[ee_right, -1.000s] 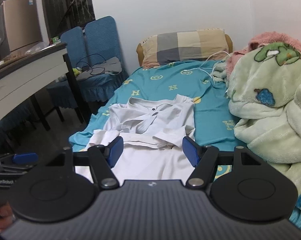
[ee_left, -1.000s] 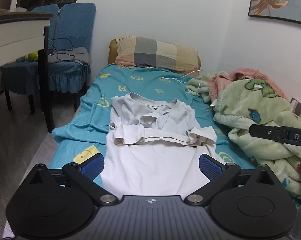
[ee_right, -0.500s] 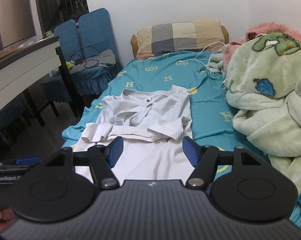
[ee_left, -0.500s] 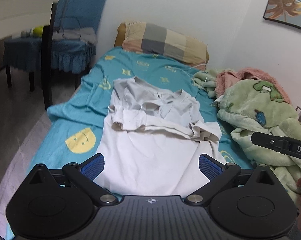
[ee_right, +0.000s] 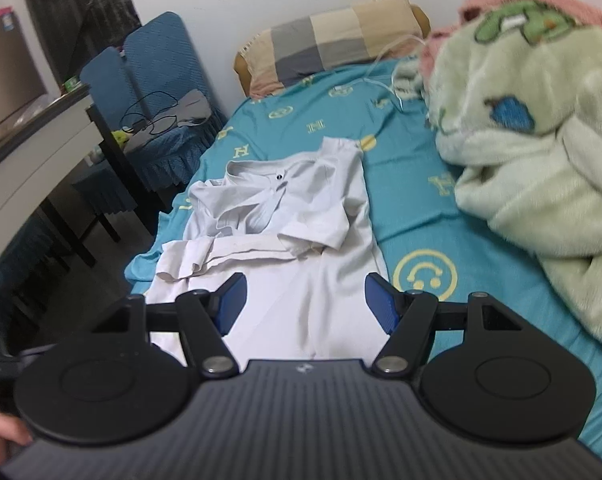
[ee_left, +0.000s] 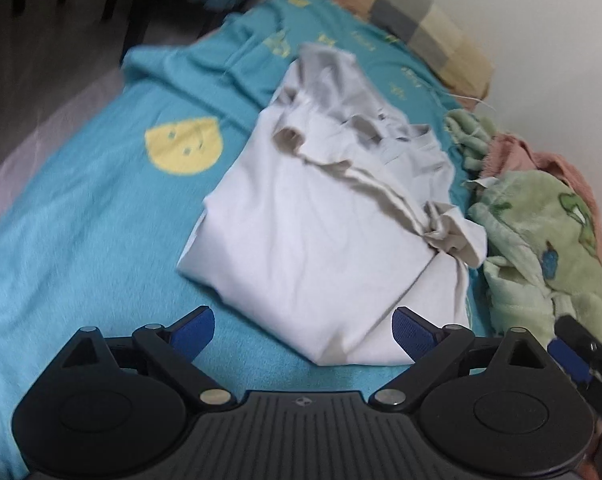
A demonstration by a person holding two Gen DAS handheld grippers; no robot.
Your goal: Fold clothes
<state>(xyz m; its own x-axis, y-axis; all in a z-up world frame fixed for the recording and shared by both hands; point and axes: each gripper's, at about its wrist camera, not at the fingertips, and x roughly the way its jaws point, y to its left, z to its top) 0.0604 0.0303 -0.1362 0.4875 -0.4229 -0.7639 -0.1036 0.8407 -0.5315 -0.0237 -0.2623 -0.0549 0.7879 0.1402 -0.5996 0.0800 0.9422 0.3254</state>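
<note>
Ahead of both tongs, the bed (ee_right: pixel 413 216) fills the view, with the fleece blanket (ee_right: pixel 541 152) heaped off to the right. On the teal sheet lies the white shirt (ee_left: pixel 321 232) — collar far, hem near, sleeves drawn in across the chest. Left tongs (ee_left: pixel 303 330) gape wide over the near hem; right tongs (ee_right: pixel 305 304) gape too, holding nothing. It looks light, limp and thin, so it should sag and crease — best pinched at the hem corners, through every layer.
</note>
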